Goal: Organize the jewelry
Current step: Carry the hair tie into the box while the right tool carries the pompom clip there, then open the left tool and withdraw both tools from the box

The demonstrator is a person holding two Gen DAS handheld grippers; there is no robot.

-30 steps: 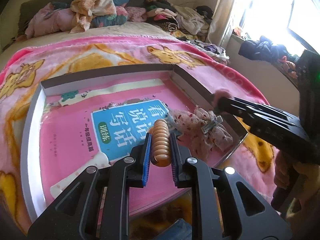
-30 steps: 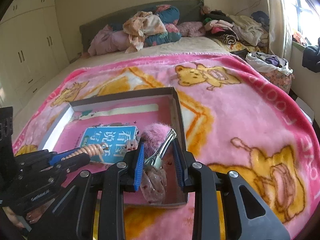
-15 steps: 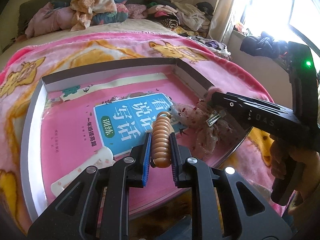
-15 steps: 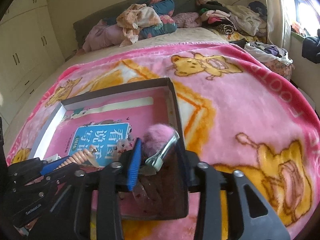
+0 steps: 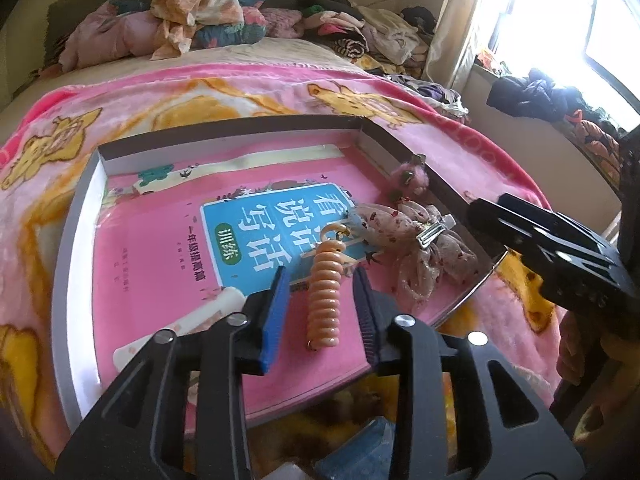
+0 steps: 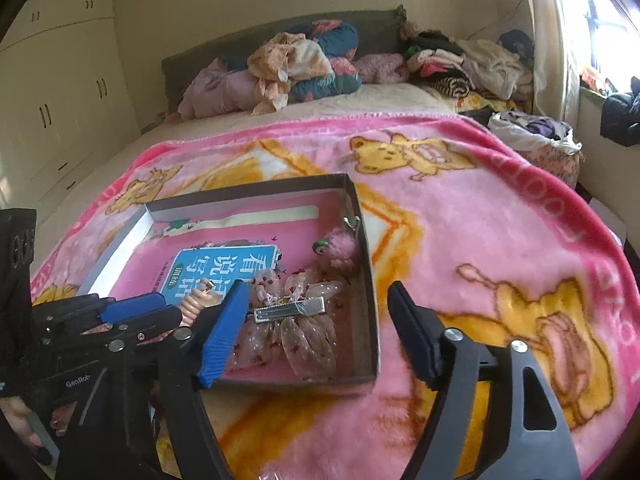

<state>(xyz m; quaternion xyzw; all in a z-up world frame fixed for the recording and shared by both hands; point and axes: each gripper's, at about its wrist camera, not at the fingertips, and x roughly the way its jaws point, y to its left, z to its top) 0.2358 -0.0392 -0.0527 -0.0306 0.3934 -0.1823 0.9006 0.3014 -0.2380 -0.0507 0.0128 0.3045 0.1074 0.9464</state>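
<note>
Both tongs gape wide, left (image 5: 320, 304) over the coil (image 5: 325, 294), right (image 6: 320, 336) beside the box (image 6: 370, 308); placing looks done, so lift clear.

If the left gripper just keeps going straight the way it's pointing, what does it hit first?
Most likely the orange spiral hair tie, lying on the pink book between the open fingers of the left gripper. Past it lies the sheer bow clip; depth is hard to judge.
</note>
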